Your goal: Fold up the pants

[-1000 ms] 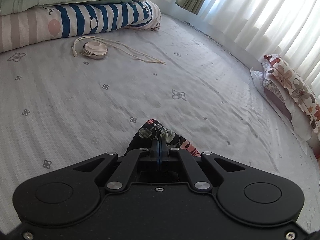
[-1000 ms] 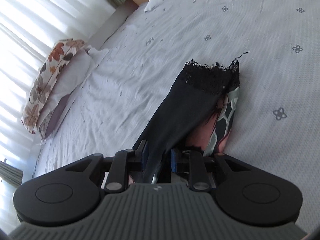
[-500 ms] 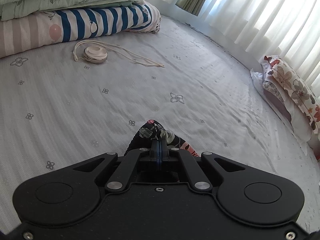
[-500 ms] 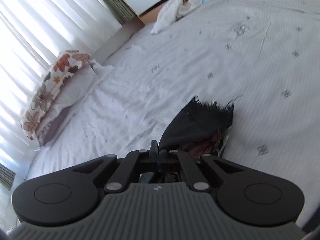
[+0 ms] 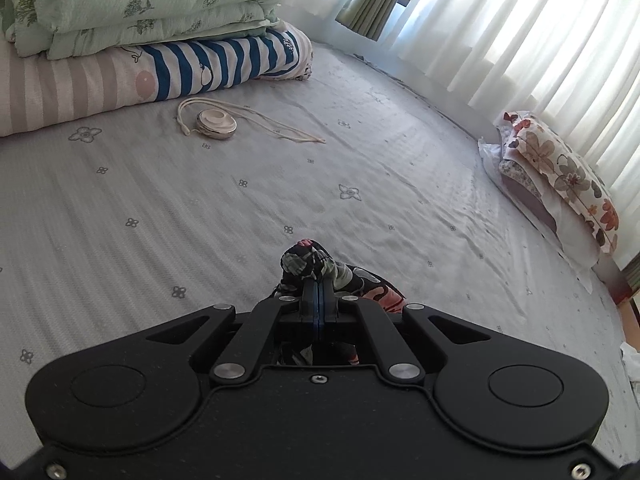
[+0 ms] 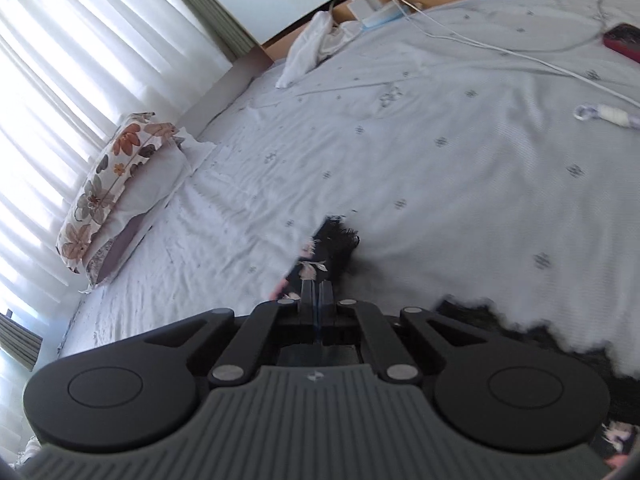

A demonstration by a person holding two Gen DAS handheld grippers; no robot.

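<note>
The pants [image 5: 316, 264] are black with a pink and grey flower print and a black fringed hem [image 6: 340, 240]. My left gripper [image 5: 318, 284] is shut on a bunched corner of them, held above the grey bed sheet [image 5: 200, 216]. In the right wrist view my right gripper [image 6: 318, 282] is shut on the fringed hem end, lifted off the bed sheet [image 6: 440, 184]. More of the black fringed cloth [image 6: 540, 340] hangs at the lower right of that view, blurred.
Folded quilts [image 5: 140, 40] are stacked at the bed's far left, with a round cream object on a cord [image 5: 216, 122] lying before them. A floral pillow [image 5: 560, 176] lies by the curtained window. A phone [image 6: 624, 40], white cables [image 6: 500, 48] and a white cloth [image 6: 312, 48] lie near the headboard.
The right gripper closed on the fringed hem and lifted it off the bed, swinging toward the headboard. The left gripper rose and moved forward with its corner of the pants.
</note>
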